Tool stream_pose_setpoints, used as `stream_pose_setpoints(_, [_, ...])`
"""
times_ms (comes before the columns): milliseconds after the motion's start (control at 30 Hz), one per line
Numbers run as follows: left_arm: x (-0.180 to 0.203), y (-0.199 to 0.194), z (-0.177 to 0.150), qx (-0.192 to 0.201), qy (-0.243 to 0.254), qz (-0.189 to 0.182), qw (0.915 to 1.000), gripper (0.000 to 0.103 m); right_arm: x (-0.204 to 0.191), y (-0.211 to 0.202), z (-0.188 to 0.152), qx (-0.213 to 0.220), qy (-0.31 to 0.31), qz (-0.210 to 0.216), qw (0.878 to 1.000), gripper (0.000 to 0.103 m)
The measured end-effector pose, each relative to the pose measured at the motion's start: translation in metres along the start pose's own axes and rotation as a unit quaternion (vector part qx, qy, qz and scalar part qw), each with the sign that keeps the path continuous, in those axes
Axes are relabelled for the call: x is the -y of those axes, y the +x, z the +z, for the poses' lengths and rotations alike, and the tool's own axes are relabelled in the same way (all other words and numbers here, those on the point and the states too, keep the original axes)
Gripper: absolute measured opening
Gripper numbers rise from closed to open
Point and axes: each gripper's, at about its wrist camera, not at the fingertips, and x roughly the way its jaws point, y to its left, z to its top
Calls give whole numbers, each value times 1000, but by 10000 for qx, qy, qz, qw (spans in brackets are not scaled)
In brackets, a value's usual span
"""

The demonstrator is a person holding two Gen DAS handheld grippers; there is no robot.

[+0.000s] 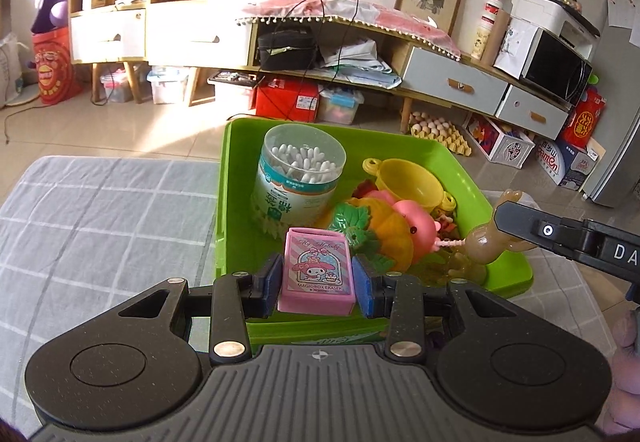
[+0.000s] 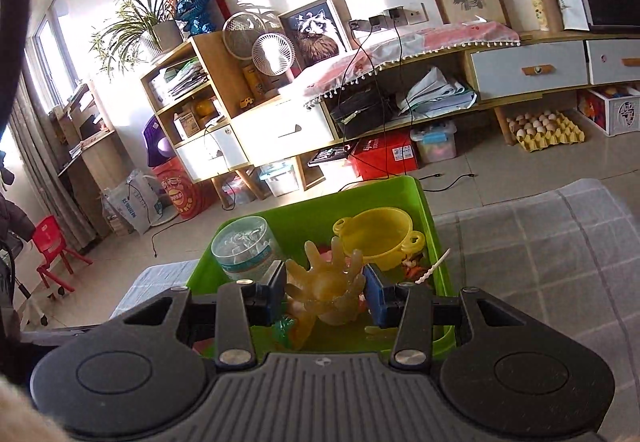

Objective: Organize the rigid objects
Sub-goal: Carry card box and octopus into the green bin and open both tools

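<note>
My left gripper is shut on a pink eraser box and holds it over the near edge of the green bin. The bin holds a cotton swab jar, a yellow toy pot, a pink toy and an orange toy with green leaves. My right gripper is shut on a translucent amber hand toy, held above the bin. The right gripper also shows at the right edge of the left wrist view, with the amber toy.
The bin sits on a grey checked cloth that covers the table. Beyond the table's far edge is tiled floor, a long low cabinet, shelves, storage boxes and an egg tray.
</note>
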Motion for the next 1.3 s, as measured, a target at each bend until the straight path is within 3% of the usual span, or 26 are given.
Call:
stream_pose_setpoints(433, [12, 25, -7, -111, 508, 150, 9985, 39, 4, 17, -9, -153, -165, -135, 9997, 15])
stream_pose_setpoints(1300, [16, 35, -1, -249, 778, 163, 9965, 39, 1, 23, -22, -485, -358, -84, 9981, 16])
